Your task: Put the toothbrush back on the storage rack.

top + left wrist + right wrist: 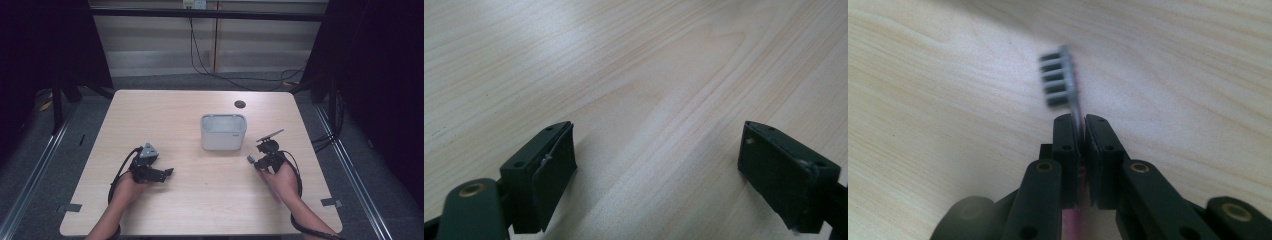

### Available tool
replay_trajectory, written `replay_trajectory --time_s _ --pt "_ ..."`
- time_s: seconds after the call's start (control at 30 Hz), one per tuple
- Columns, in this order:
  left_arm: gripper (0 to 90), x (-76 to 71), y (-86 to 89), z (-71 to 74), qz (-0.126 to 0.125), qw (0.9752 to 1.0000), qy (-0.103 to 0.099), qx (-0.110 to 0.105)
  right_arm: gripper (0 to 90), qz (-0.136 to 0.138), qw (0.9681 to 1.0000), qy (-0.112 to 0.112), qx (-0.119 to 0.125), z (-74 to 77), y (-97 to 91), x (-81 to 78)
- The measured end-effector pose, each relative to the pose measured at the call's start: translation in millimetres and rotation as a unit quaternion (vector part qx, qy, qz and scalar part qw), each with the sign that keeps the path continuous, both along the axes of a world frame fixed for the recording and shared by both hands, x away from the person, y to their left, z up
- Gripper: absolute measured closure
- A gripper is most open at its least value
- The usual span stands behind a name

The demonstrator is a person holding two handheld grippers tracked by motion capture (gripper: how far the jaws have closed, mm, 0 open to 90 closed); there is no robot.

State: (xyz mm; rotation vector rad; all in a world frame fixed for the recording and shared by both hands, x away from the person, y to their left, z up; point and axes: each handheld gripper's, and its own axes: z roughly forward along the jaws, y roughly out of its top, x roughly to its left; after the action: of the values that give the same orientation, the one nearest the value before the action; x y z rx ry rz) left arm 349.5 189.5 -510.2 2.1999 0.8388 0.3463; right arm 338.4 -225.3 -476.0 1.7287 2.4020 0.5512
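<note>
A toothbrush (pixel 1060 82) with a grey bristle head and a pink handle is clamped between the black jaws of my right gripper (pixel 1079 125), its head sticking out past the fingertips over the wood. In the high view my right gripper (pixel 256 161) sits at the table's right, just right of a white cup-like container (pixel 223 132), and the pink handle (pixel 272 189) trails back under the hand. My left gripper (pixel 169 172) rests at the left of the table. Its jaws stand wide apart in the left gripper view (pixel 656 165) with bare wood between them.
The light wooden table (pixel 200 210) has a small black round hole (pixel 240 104) near its far edge. Cables trail from both grippers toward the person. Dark curtains and metal rails flank the table.
</note>
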Motion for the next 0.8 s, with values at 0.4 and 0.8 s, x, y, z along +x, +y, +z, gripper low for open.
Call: replay_trajectory --time_s 0.4,0.8 --pt "15.0 -0.1 0.0 0.0 0.000 1.0000 0.001 0.000 84.8 -0.018 0.9994 -0.023 0.020 4.2 -5.8 -2.9" --pt "15.0 -0.1 0.0 0.0 0.000 1.0000 0.001 0.000 84.9 -0.028 0.9942 -0.067 0.079 28.3 -22.7 -6.2"
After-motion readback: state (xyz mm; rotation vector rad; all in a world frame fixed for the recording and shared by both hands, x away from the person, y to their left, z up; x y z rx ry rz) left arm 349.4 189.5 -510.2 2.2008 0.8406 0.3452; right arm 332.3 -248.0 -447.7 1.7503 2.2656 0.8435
